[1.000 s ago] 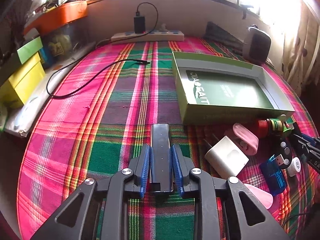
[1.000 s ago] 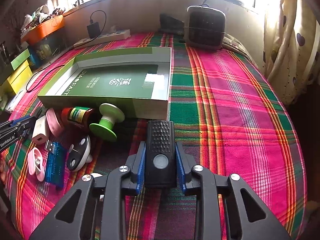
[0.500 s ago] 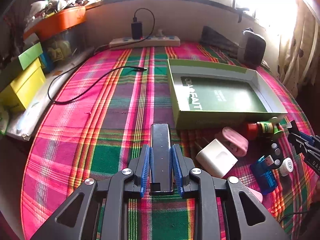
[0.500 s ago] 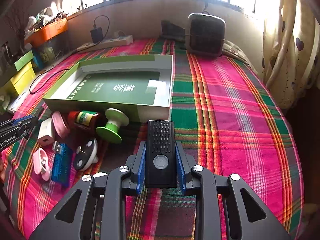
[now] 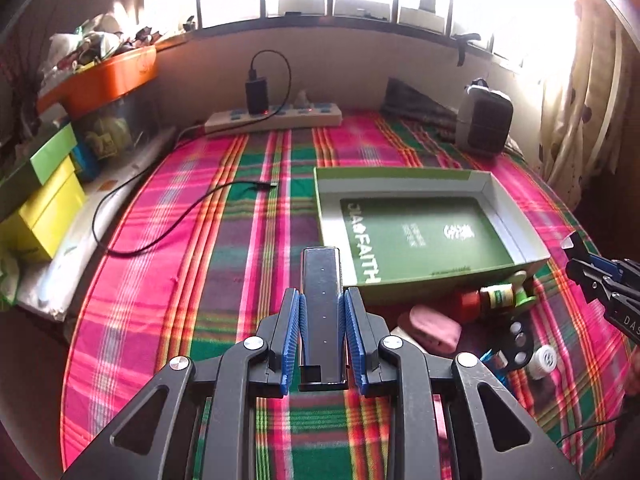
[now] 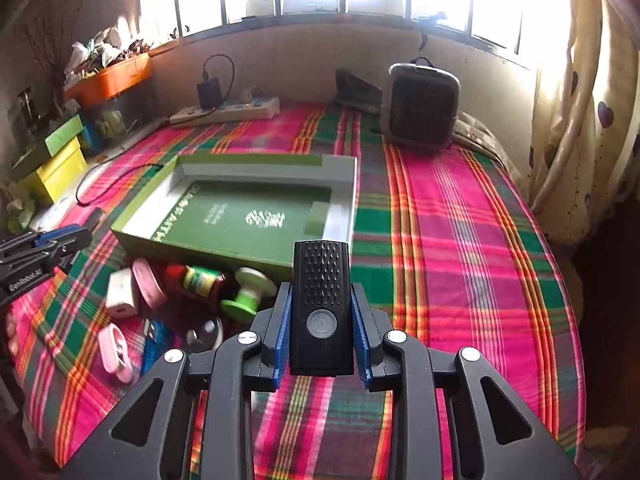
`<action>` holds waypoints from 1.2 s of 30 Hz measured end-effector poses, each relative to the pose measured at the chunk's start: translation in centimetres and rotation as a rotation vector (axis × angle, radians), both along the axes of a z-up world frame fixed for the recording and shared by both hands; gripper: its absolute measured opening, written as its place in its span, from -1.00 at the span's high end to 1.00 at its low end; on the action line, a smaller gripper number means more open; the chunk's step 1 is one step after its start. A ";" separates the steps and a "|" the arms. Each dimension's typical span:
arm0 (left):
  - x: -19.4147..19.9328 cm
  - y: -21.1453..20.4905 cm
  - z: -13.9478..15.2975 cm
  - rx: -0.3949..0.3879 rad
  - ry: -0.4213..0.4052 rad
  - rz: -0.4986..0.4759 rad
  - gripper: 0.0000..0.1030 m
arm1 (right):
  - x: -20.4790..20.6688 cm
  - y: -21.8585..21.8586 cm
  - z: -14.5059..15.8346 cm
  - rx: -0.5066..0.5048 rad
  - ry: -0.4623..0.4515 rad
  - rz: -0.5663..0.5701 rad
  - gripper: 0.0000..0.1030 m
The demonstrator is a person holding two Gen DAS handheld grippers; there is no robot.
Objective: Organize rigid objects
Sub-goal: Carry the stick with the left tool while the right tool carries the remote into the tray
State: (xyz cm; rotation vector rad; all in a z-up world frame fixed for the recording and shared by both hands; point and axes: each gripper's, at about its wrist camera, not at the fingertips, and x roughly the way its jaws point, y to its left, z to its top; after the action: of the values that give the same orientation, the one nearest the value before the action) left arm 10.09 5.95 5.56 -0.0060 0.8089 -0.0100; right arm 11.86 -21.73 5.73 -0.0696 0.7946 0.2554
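In the left wrist view, the left gripper (image 5: 322, 304) is pinching a slim black bar (image 5: 322, 292) between its blue pads (image 5: 294, 328), the bar sticking forward above the plaid bedspread (image 5: 200, 240). Ahead and to the right, the open green box (image 5: 520, 258) is lying flat on the cloth. Just in front of its near wall a cluster of small items is sitting: a pink case (image 5: 434, 326), a red-capped bottle (image 5: 486, 298) on its side, a black round piece (image 5: 518, 338) and a white cap (image 5: 542, 358). The right gripper (image 5: 600, 280) is poking in at the right edge. A power strip (image 5: 276, 118) is lying along the far wall.

In the right wrist view, the right gripper (image 6: 321, 312) is clamping a black remote-like device (image 6: 321, 304), its round button facing up. The green box (image 6: 200, 250) is resting ahead and to the left, near the device's tip. Beside the box's near wall a green spool (image 6: 248, 292), the bottle (image 6: 200, 280), a white charger (image 6: 120, 292) and a pink case (image 6: 146, 284) are lying close together; a blue item (image 6: 154, 342) nearer the camera is possibly a USB stick. The left gripper (image 6: 60, 242) is showing at the left edge. A dark heater (image 6: 420, 106) is standing at the far end.
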 end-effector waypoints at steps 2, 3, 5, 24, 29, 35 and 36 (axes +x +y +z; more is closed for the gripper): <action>0.5 -0.2 0.3 -0.007 -0.003 -0.007 0.57 | 0.5 0.2 0.4 0.008 0.001 0.010 0.46; 0.7 -0.2 0.4 -0.012 -0.003 -0.011 0.57 | 0.9 0.3 0.5 0.013 0.006 0.015 0.46; 1.3 -0.4 0.8 -0.023 -0.008 -0.023 0.57 | 1.4 0.4 0.7 0.017 0.013 0.023 0.46; 8.6 -3.1 0.5 -0.067 0.035 -0.093 0.57 | 9.5 3.4 -0.2 0.021 0.108 0.069 0.46; 10.5 -3.4 -0.9 -0.059 0.069 -0.087 0.57 | 11.2 3.9 -1.1 0.018 0.134 0.071 0.45; 11.9 -3.8 -2.3 -0.042 0.100 -0.087 0.57 | 12.8 4.2 -2.4 0.007 0.160 0.059 0.45; 12.0 -3.8 -2.4 -0.038 0.104 -0.085 0.57 | 13.0 4.3 -2.6 0.002 0.163 0.060 0.46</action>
State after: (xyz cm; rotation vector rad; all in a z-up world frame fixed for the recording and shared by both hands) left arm 22.12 2.14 3.11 -0.0084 0.9127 -0.1063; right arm 24.84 -17.48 3.16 -0.0721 0.9551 0.3217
